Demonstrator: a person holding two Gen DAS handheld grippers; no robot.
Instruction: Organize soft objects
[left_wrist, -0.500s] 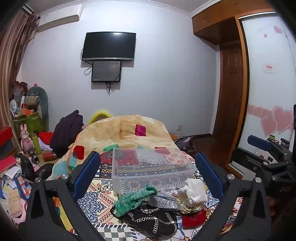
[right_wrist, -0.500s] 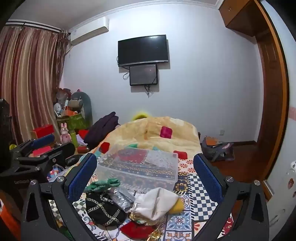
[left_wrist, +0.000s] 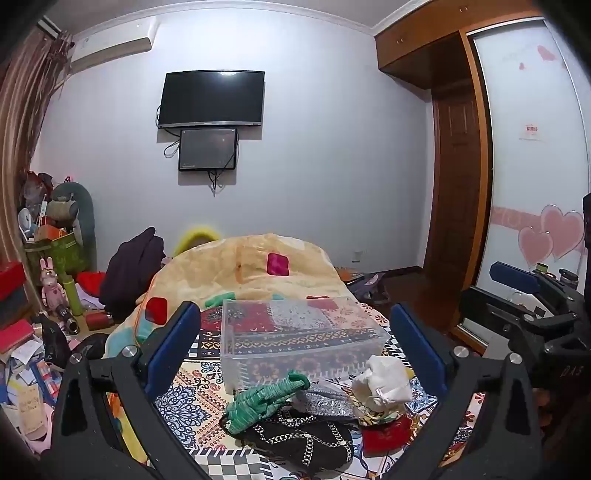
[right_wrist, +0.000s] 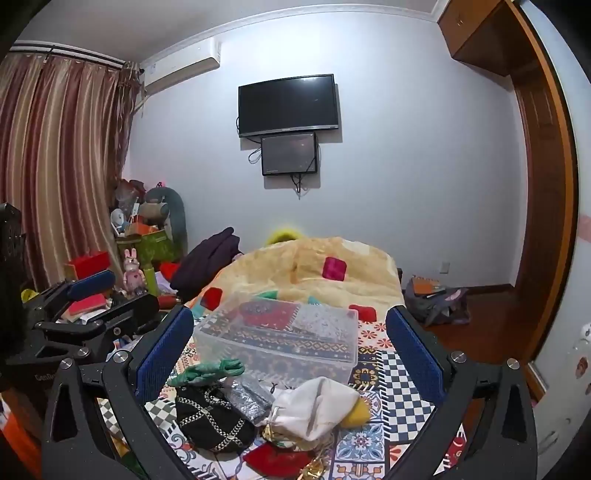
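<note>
A pile of soft items lies on the patterned bedspread in front of a clear plastic bin (left_wrist: 301, 338) (right_wrist: 284, 338): a green knit piece (left_wrist: 264, 400) (right_wrist: 208, 371), a black cloth with chain pattern (left_wrist: 303, 439) (right_wrist: 212, 419), a silver glittery pouch (left_wrist: 325, 400) (right_wrist: 249, 397), a white pouch (left_wrist: 382, 380) (right_wrist: 316, 408) and a red item (left_wrist: 386, 432) (right_wrist: 275, 458). My left gripper (left_wrist: 295, 354) is open and empty above the pile. My right gripper (right_wrist: 290, 354) is open and empty too. Each gripper shows at the edge of the other's view.
A yellow patchwork quilt (left_wrist: 243, 269) is heaped behind the bin. Dark clothing (left_wrist: 129, 269) lies at its left. Boxes, toys and clutter (left_wrist: 48, 280) fill the left side. A backpack (right_wrist: 436, 299) lies on the floor by the wooden door (left_wrist: 456, 184).
</note>
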